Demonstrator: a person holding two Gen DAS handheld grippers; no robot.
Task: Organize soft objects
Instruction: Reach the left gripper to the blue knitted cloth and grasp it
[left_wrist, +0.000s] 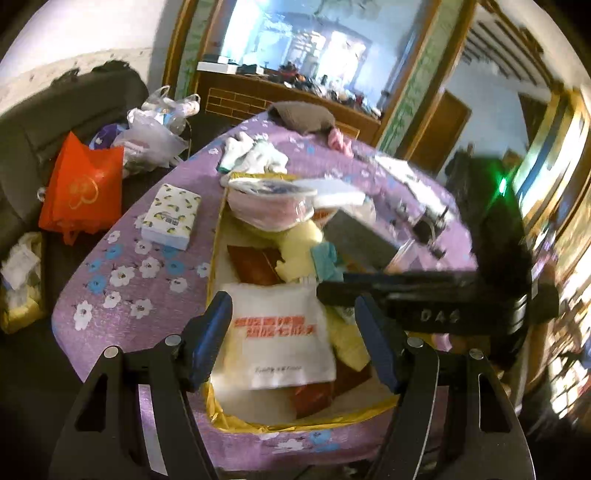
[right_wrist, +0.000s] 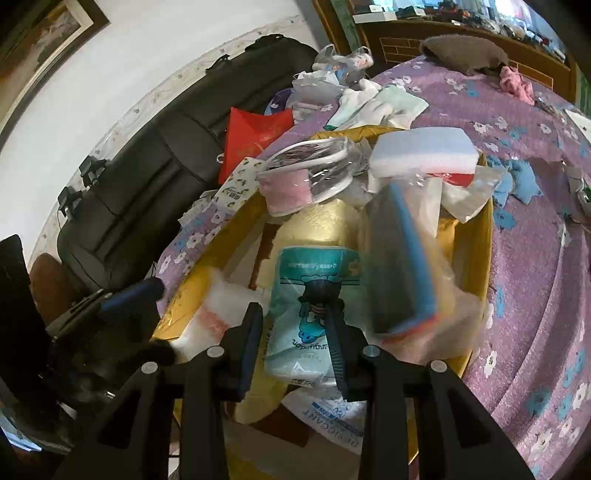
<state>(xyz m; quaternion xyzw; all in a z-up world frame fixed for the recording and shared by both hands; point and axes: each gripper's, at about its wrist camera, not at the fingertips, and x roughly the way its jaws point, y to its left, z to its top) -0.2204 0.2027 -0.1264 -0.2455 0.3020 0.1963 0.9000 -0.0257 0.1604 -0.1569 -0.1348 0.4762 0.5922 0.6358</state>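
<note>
A gold-lined box (left_wrist: 236, 421) (right_wrist: 476, 236) sits on the purple flowered tablecloth and holds several soft items. My left gripper (left_wrist: 295, 332) is open above a white packet with red print (left_wrist: 280, 332) in the box. My right gripper (right_wrist: 295, 332) is shut on a teal tissue pack with a cartoon figure (right_wrist: 310, 291) and holds it over the box. A bagged grey-and-blue sponge (right_wrist: 402, 258) hangs blurred beside it. A pink mask pack (right_wrist: 295, 184) and a white sponge block (right_wrist: 424, 155) rest on the box's far rim. The right gripper's body (left_wrist: 443, 306) shows in the left wrist view.
A lemon-print tissue pack (left_wrist: 171, 216) lies on the cloth (left_wrist: 129, 280) left of the box. White cloths (left_wrist: 255, 155), a grey cushion (left_wrist: 299, 116) and a pink cloth (left_wrist: 338, 138) lie at the far end. A dark sofa (right_wrist: 147, 192) holds a red bag (left_wrist: 81, 188) and plastic bags.
</note>
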